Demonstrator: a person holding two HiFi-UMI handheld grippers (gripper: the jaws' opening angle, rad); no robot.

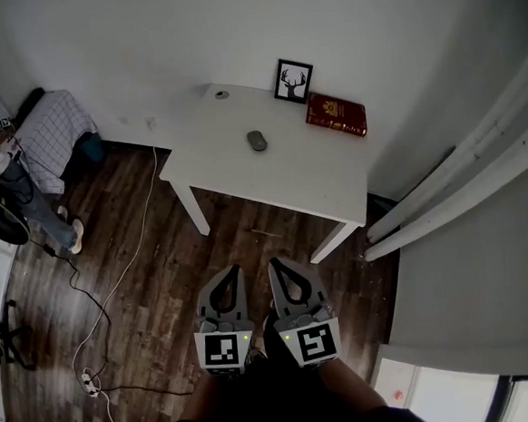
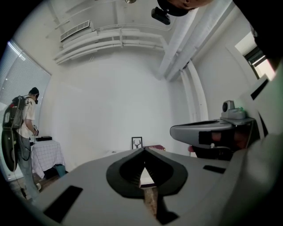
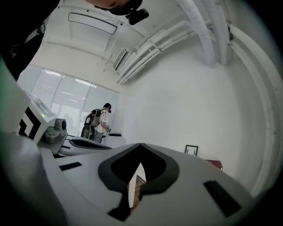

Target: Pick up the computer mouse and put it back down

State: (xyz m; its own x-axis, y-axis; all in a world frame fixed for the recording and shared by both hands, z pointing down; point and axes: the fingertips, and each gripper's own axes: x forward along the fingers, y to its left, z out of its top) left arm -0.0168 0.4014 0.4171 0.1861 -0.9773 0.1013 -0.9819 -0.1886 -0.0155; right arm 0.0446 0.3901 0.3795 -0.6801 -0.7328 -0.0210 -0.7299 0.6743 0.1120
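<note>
Close in, side by side above the wooden floor (image 1: 143, 288): left tool (image 1: 234, 270) and right tool (image 1: 274, 263), both pinched shut, empty. Farther off, mid-desk (image 1: 321, 181): computer mouse (image 1: 257, 140), well apart from both. Beyond, by the wall: red book (image 1: 336, 114), framed deer picture (image 1: 293, 81).

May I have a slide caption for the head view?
Left hand-held gripper and right hand-held gripper, both shut, face the mouse on the table.

No text is readable; the gold print on the red book (image 1: 336, 114) may be lettering, but too small.
</note>
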